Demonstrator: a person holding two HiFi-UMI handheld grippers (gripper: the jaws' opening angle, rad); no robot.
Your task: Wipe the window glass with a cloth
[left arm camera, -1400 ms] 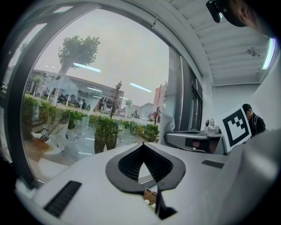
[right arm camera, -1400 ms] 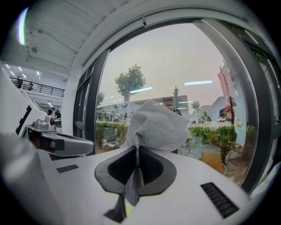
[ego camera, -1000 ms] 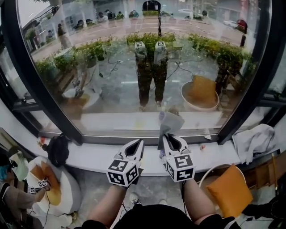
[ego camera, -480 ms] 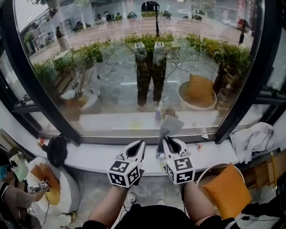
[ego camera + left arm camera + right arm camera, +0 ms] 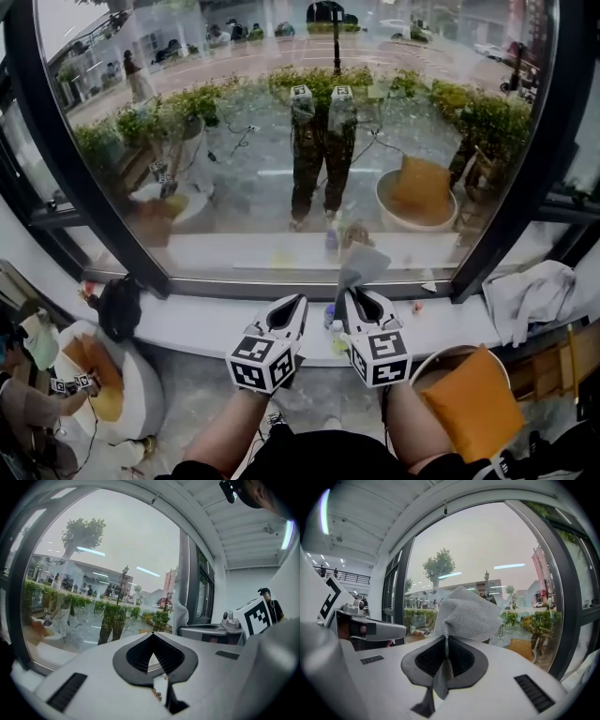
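Note:
The large window glass (image 5: 234,122) in its black frame fills the head view above a white sill (image 5: 197,328). A grey mesh cloth (image 5: 362,265) sticks up from my right gripper (image 5: 357,294), which is shut on it just short of the pane's bottom edge. In the right gripper view the cloth (image 5: 469,613) fans out above the closed jaws (image 5: 446,638) in front of the glass (image 5: 497,555). My left gripper (image 5: 286,309) hangs beside it to the left, shut and holding nothing. The left gripper view shows its tips (image 5: 151,635) pressed together.
A black bag (image 5: 120,307) lies on the sill at left and a white rag (image 5: 532,289) at right. Small bottles (image 5: 331,326) stand on the sill between the grippers. An orange cushion (image 5: 476,403) fills a round chair at lower right. A person (image 5: 28,398) sits at lower left.
Both grippers stay almost where they were, with the cloth still pinched upright. The head view has drifted a little, so the sill and chairs sit slightly differently.

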